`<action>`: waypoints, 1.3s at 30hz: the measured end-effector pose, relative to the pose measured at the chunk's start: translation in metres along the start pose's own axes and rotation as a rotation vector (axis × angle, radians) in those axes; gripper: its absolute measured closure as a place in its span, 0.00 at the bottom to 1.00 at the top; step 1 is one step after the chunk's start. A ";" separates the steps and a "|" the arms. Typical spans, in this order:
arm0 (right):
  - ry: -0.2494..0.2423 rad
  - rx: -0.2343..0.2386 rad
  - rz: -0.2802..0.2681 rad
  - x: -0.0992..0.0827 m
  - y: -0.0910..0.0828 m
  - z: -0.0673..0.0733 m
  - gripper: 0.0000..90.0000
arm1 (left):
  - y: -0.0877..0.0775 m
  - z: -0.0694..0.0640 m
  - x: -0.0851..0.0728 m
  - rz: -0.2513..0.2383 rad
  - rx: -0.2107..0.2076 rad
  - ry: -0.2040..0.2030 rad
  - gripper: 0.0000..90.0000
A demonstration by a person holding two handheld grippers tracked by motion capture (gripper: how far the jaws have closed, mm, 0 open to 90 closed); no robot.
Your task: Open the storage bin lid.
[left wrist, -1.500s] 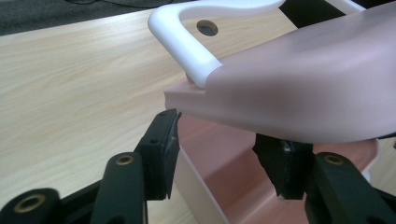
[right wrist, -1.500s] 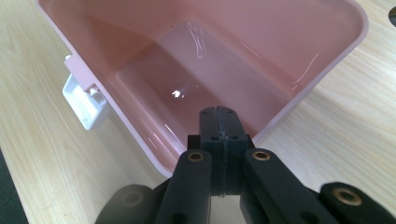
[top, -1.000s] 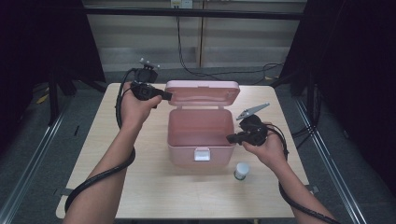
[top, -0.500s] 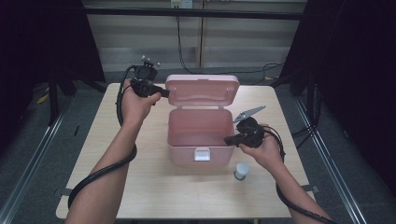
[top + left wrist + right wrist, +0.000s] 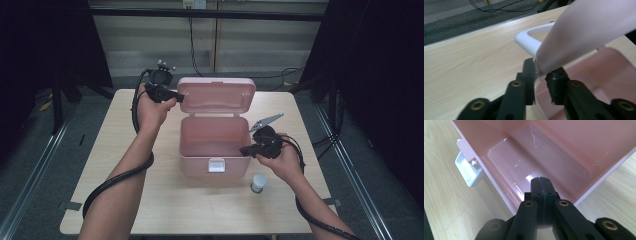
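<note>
Pink storage box [image 5: 212, 150] sits mid-table, its lid [image 5: 216, 95] upright, pinched at one corner by the left gripper [image 5: 177, 96], whose jaws have just tightened; right gripper [image 5: 244, 150] clenched empty over the box's right rim.

My pink plastic box [image 5: 212, 152] stands open mid-table, its cavity bare, with a white latch [image 5: 216, 165] on the near wall. Its lid [image 5: 216, 95] stands upright at the far side, a white handle [image 5: 530, 42] behind it.
</note>
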State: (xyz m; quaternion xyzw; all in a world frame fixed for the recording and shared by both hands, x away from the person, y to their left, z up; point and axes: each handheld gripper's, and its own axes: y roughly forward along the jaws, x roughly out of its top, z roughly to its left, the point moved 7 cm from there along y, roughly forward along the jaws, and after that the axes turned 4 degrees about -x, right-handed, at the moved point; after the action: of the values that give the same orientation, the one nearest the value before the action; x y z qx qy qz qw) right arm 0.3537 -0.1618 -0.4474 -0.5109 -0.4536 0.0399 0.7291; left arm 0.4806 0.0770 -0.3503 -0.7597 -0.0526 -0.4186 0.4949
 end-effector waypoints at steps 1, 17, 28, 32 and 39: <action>0.000 0.000 -0.001 0.000 0.000 0.000 1.00 | 0.001 0.000 0.001 0.005 0.010 -0.001 0.89; -0.005 0.010 -0.011 -0.003 0.004 0.001 1.00 | 0.004 0.005 0.009 0.041 0.024 -0.035 0.92; -0.028 0.012 0.003 -0.003 0.005 0.005 1.00 | 0.002 0.007 0.008 0.061 0.037 -0.044 0.93; -0.033 0.015 0.008 -0.002 0.005 0.007 1.00 | 0.002 0.007 0.009 0.065 0.039 -0.051 0.93; -0.028 0.046 0.007 -0.002 0.008 0.012 1.00 | 0.004 0.009 0.011 0.067 0.053 -0.053 0.94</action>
State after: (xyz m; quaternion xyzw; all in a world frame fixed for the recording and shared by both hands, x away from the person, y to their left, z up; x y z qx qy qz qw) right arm 0.3477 -0.1506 -0.4543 -0.4949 -0.4609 0.0600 0.7342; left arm 0.4955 0.0783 -0.3469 -0.7584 -0.0513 -0.3799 0.5271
